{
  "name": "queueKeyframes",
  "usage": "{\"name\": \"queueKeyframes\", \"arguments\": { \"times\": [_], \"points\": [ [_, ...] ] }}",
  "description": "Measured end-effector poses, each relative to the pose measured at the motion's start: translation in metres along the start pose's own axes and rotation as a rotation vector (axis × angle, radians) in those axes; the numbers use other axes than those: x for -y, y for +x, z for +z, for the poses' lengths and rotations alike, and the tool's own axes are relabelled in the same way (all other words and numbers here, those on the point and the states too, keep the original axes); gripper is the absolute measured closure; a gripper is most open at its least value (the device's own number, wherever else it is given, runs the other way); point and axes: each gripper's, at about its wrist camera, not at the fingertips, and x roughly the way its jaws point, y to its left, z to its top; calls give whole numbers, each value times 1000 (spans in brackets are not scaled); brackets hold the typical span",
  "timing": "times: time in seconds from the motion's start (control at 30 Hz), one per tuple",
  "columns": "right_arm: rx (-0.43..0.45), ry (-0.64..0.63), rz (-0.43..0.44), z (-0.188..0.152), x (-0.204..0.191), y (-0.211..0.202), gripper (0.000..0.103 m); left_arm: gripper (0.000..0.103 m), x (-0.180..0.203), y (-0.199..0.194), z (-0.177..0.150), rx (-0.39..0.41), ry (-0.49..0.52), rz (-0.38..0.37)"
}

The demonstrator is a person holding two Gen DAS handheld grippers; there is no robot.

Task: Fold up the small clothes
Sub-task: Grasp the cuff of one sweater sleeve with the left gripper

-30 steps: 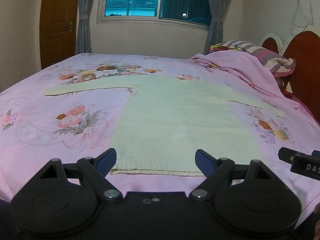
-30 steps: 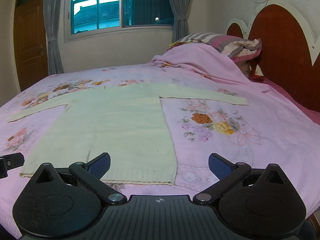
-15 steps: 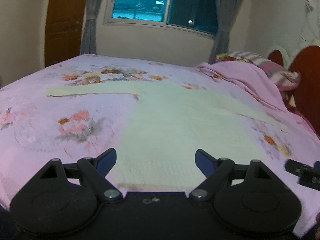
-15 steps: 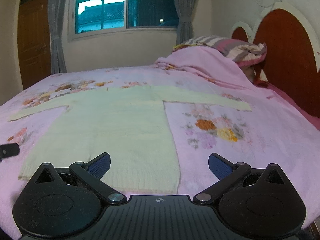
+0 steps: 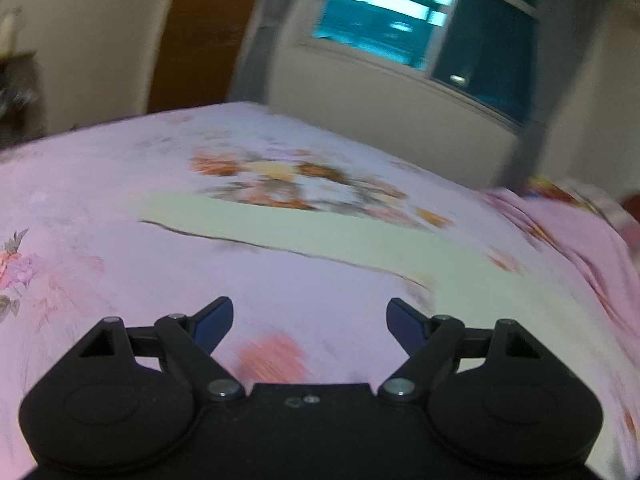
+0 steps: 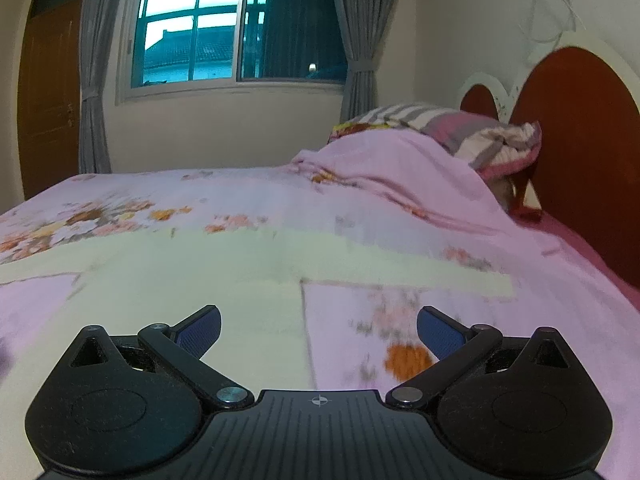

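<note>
A pale green long-sleeved sweater lies flat on the pink floral bed sheet, sleeves spread out to both sides. In the left wrist view its left sleeve stretches across ahead of my left gripper, which is open and hangs over bare sheet with nothing between its blue pads. My right gripper is open too, above the sweater's right side edge, with the right sleeve just beyond it. Both views are blurred by motion.
A rumpled pink blanket and striped pillows are piled at the red headboard on the right. A window with grey curtains and a brown door stand past the bed's far edge.
Both grippers have moved forward from the sweater's bottom hem toward the sleeves. The left one has swung out to the left over the sheet; the right one has advanced up the right side. Both stay open.
</note>
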Motion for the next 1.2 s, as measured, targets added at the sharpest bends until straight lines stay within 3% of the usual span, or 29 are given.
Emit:
{"name": "queueKeyframes", "arguments": {
  "times": [0.17,0.27,0.47,0.6,0.63,0.67,0.7,0.73,0.83,0.97,1.07,1.13,1.2],
  "points": [
    [17,21,-35,18,10,63,0,21,-68,80,27,-59,-139,81],
    [-10,72,-68,31,17,106,0,21,-98,118,39,-70,-218,81],
    [-18,60,-118,34,20,150,0,22,-149,168,53,-50,-442,-2],
    [-40,48,-141,22,28,167,0,25,-158,187,55,-19,-487,-58],
    [-47,52,-149,19,31,170,0,32,-160,189,55,-8,-497,-68],
    [-53,58,-156,18,36,172,0,65,-161,192,55,-6,-508,-74],
    [-55,62,-168,16,42,173,0,90,-164,196,54,-19,-534,-79],
    [-55,64,-180,15,46,174,0,99,-169,204,50,-45,-580,-89],
    [-59,74,-209,12,61,171,0,97,-177,209,44,-37,-631,-104],
    [-69,80,-239,9,81,164,0,95,-178,210,46,-35,-624,-88],
    [-66,88,-256,7,97,154,0,102,-158,204,64,-38,-480,-17],
    [-62,102,-268,6,111,147,0,102,-131,189,81,11,-385,-44],
    [-63,111,-288,2,126,139,0,102,-105,178,98,53,-360,-101]
  ]
}}
